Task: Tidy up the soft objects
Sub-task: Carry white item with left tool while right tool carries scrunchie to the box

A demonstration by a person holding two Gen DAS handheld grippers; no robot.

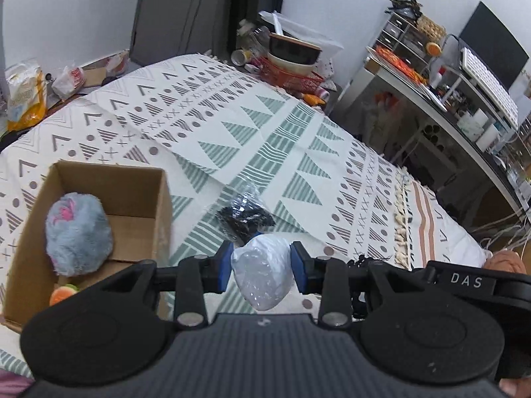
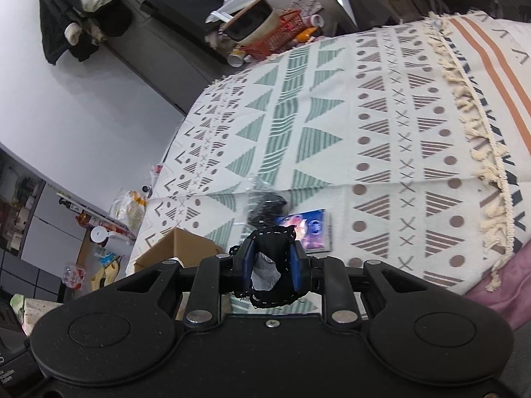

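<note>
My left gripper [image 1: 260,263] is shut on a white plastic-wrapped soft bundle [image 1: 262,272], held above the patterned bedspread [image 1: 265,126]. To its left stands an open cardboard box [image 1: 132,199] holding a grey fluffy plush [image 1: 78,233] with pink marks and an orange-green soft item [image 1: 63,293]. Just beyond the bundle lies a black fuzzy object in clear plastic [image 1: 245,217]. My right gripper [image 2: 272,265] is shut on a black fabric piece with white stitching [image 2: 273,272]. The same black fuzzy object [image 2: 265,212] lies ahead of it, and the box corner [image 2: 176,248] shows to the left.
A flat colourful card or case [image 2: 310,230] lies on the bedspread [image 2: 365,116] by the right gripper. A red basket with bowls [image 1: 292,66] stands beyond the bed's far end. A cluttered desk [image 1: 448,99] runs along the right. Bags lie on the floor [image 1: 26,96] at the left.
</note>
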